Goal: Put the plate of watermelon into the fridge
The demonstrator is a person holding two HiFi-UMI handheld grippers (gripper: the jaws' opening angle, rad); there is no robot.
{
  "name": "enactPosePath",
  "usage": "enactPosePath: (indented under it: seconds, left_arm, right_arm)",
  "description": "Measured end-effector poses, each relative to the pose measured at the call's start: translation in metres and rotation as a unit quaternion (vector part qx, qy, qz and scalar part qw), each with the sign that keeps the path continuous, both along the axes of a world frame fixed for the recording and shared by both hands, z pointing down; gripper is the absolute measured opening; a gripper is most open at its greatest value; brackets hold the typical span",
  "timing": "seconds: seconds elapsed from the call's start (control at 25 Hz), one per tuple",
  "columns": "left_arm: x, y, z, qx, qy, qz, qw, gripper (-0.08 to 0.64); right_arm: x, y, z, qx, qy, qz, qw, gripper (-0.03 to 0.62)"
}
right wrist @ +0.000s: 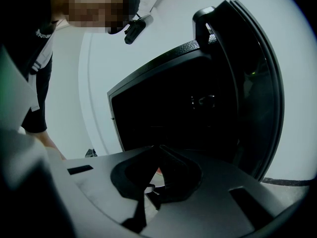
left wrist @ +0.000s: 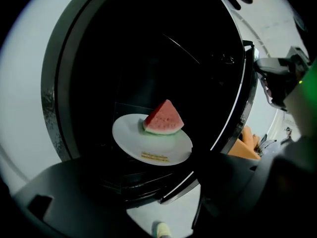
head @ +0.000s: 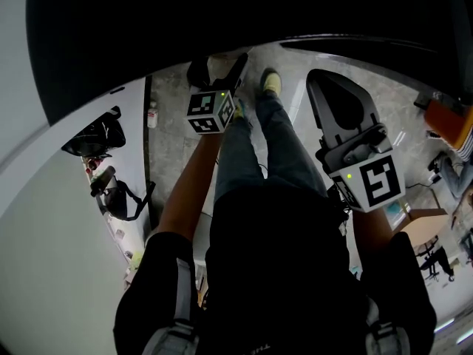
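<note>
In the left gripper view, a white plate [left wrist: 133, 139] with a red watermelon wedge [left wrist: 163, 119] rests on a shelf inside the dark fridge [left wrist: 148, 53]. My left gripper [left wrist: 158, 175] is just in front of the plate with its jaws spread wide. Neither jaw touches the plate. From the head view, the left gripper [head: 218, 66] points into the black fridge opening. To the right of it, my right gripper [head: 332, 87] is held lower. Its jaws meet at the tips [right wrist: 156, 150] with nothing between them. It faces the fridge's dark interior [right wrist: 163, 113] and door edge [right wrist: 257, 93].
The person's legs and shoes [head: 270, 83] stand on the grey floor right before the fridge. A black bag [head: 96, 135] and small items lie on a white surface at the left. Office chairs and a desk [head: 443, 168] are at the far right.
</note>
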State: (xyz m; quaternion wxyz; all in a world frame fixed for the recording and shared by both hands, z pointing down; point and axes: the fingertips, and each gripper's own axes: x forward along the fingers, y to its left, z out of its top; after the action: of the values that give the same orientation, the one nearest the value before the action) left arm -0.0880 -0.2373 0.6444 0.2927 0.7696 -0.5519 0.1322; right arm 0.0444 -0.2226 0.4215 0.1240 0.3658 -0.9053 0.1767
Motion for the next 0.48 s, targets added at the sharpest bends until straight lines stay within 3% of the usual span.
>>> enactPosePath:
  seconds: [0.16, 0.32, 0.48]
  left_arm:
    - [-0.003, 0.007, -0.001, 0.005, -0.038, -0.024, 0.9990, 0.405]
    - [-0.005, 0.009, -0.003, 0.017, -0.076, -0.022, 0.9968, 0.399]
    - [-0.006, 0.009, -0.004, 0.015, -0.083, -0.026, 0.9961, 0.380]
  right_arm:
    - [-0.001, -0.004, -0.006, 0.008, -0.011, 0.005, 1.000, 0.009]
    - [0.002, -0.001, -0.001, -0.002, -0.011, 0.004, 1.000, 0.009]
    - [0.006, 0.005, 0.004, -0.014, -0.011, 0.000, 1.000, 0.009]
